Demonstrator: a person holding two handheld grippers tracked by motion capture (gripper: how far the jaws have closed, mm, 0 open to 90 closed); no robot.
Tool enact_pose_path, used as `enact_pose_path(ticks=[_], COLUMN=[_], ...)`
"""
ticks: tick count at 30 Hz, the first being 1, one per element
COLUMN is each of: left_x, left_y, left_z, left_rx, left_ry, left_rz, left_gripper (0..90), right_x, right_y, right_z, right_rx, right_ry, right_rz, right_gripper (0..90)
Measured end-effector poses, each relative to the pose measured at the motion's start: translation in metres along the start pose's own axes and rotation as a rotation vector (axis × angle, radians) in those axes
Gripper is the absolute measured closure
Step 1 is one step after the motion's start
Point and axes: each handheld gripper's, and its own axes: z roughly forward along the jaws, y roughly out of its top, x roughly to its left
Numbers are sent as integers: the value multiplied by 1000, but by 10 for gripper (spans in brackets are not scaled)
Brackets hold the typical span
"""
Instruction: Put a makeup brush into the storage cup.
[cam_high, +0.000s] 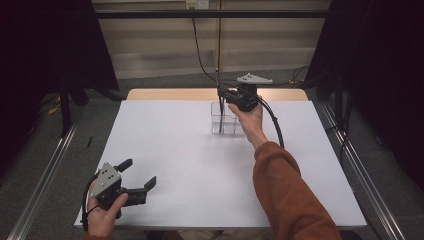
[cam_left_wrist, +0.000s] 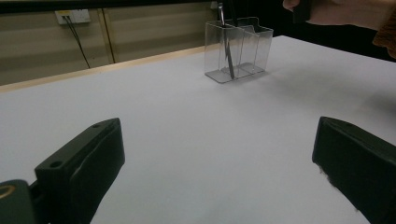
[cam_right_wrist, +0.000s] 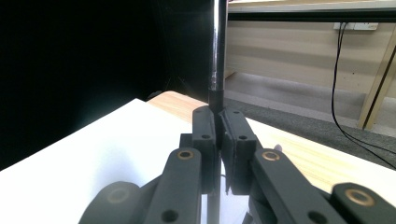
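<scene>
A clear plastic holder (cam_high: 226, 121) with compartments stands at the far middle of the white table (cam_high: 190, 165). A thin dark pen (cam_high: 220, 111) stands upright in its left compartment, and my right gripper (cam_high: 221, 93) is shut on the pen's upper part. In the right gripper view the jaws (cam_right_wrist: 218, 123) clamp the pen (cam_right_wrist: 218, 56), which rises above them. My left gripper (cam_high: 139, 173) rests at the near left corner, open, with nothing in it. In the left gripper view its jaws (cam_left_wrist: 217, 154) stand wide apart, with the holder (cam_left_wrist: 238, 49) and pen (cam_left_wrist: 227, 51) far ahead.
A strip of bare wood (cam_high: 170, 94) runs along the table's far edge. Cables (cam_high: 200, 55) hang behind it toward a wall socket. Metal rails (cam_high: 45, 175) run along the floor on both sides. The person's orange sleeve (cam_high: 285, 190) crosses the right half of the table.
</scene>
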Motion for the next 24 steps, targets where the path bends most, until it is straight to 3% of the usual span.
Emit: enact_pose_path(ticks=[24], left_x=[0], left_y=[0], left_z=[0], left_rx=[0], left_ry=[1], left_rz=[-2], left_gripper=[24], right_x=[-3], right_y=[-22], right_z=[7], right_rx=[59], right_ry=[4], right_rz=[18], right_gripper=[845])
